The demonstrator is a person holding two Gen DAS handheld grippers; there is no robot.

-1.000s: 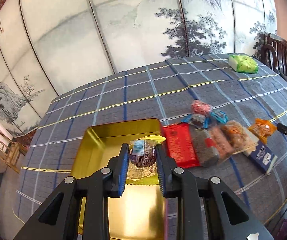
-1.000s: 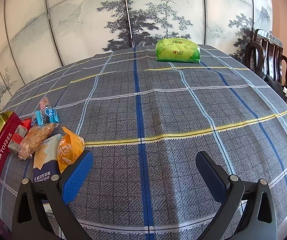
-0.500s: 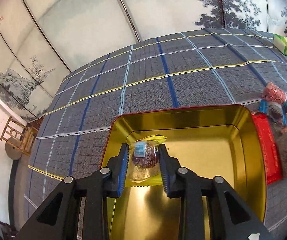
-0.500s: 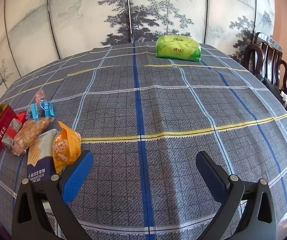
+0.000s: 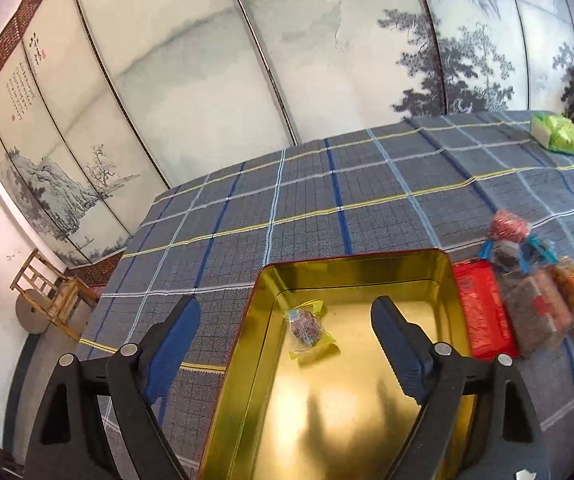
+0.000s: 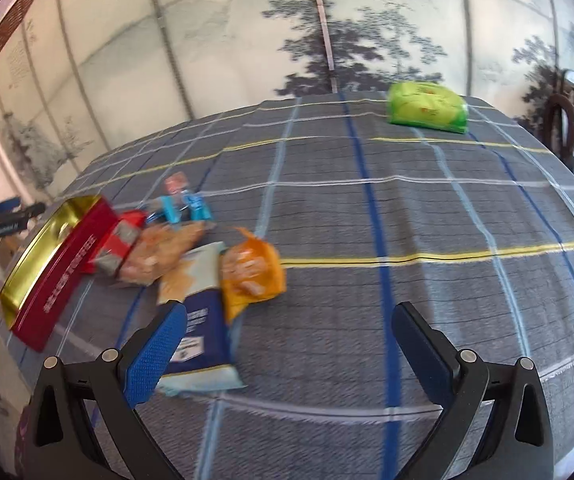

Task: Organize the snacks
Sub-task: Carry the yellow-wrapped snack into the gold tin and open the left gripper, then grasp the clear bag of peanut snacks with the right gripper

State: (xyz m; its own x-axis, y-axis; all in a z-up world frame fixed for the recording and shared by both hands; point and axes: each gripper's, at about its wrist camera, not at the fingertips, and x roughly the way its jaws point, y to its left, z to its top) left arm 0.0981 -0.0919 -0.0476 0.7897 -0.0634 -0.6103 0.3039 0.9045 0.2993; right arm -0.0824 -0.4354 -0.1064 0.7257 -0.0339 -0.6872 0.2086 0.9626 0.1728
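Risk: my left gripper point(image 5: 285, 334) jaws opening wide, wrapped candy point(image 5: 307, 330) loose in the gold tin point(image 5: 243, 344), could snag on retreat. My right gripper point(image 6: 289, 338) gapes empty near blue packet point(image 6: 201, 340); blurry, may miss.

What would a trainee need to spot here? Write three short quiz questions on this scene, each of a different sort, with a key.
1. True or false: the wrapped candy lies inside the gold tin.
2. Which packet lies nearest the right gripper: A the blue packet, B the green pack, C the pink candy?
3. Fill in: the left gripper holds ____.

Key: 1 true; 2 A; 3 nothing, its jaws are opening, clear of the candy.
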